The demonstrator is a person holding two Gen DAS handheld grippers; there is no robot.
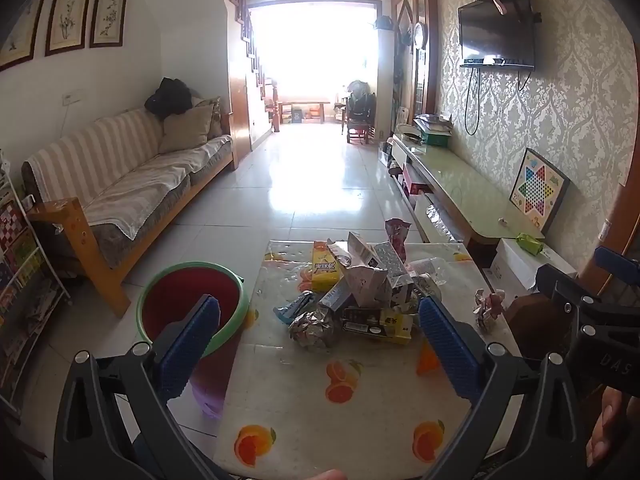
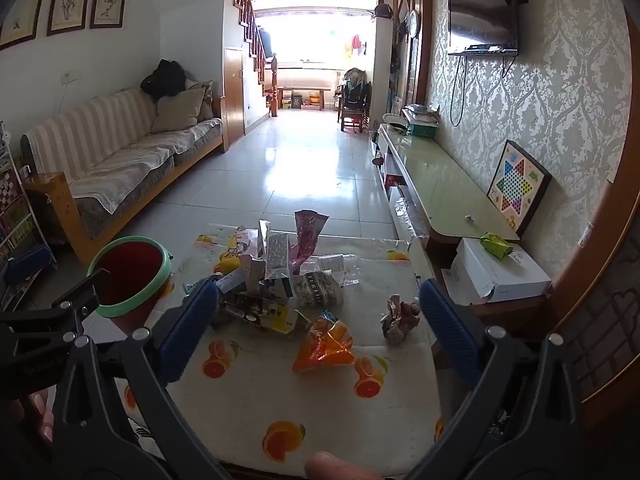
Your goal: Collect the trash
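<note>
On the table point(image 1: 344, 420), covered with an orange-print cloth, the trash lies in one loose pile point(image 1: 360, 288) toward the far half: cartons, a yellow box point(image 1: 326, 266), a foil ball point(image 1: 314, 326) and a pink wrapper point(image 1: 397, 236) standing at the back. Two pieces lie apart from the pile: an orange wrapper point(image 2: 325, 346) near the middle and a paper wad point(image 2: 398, 318) toward the right edge. The bin point(image 1: 192, 304), red inside with a green rim, stands on the floor just beside the table's left edge.

Left gripper point(image 1: 320, 344): jaws spread wide, nothing between them, aimed down at the foil ball and the near side of the pile. Right gripper point(image 2: 320, 328): jaws spread wide, nothing between them, with the orange wrapper ahead in the gap but not touched.

Step in hand, as judged: the approach before a first pick. No trash is visible in the bin.

Next move, as judged: lower one gripper over a single loose piece, close on it, then carry it left and release over the bin. The wrapper and the wad are light and crushable; a full close should hold them. Picking from the pile risks dragging neighbouring cartons.
</note>
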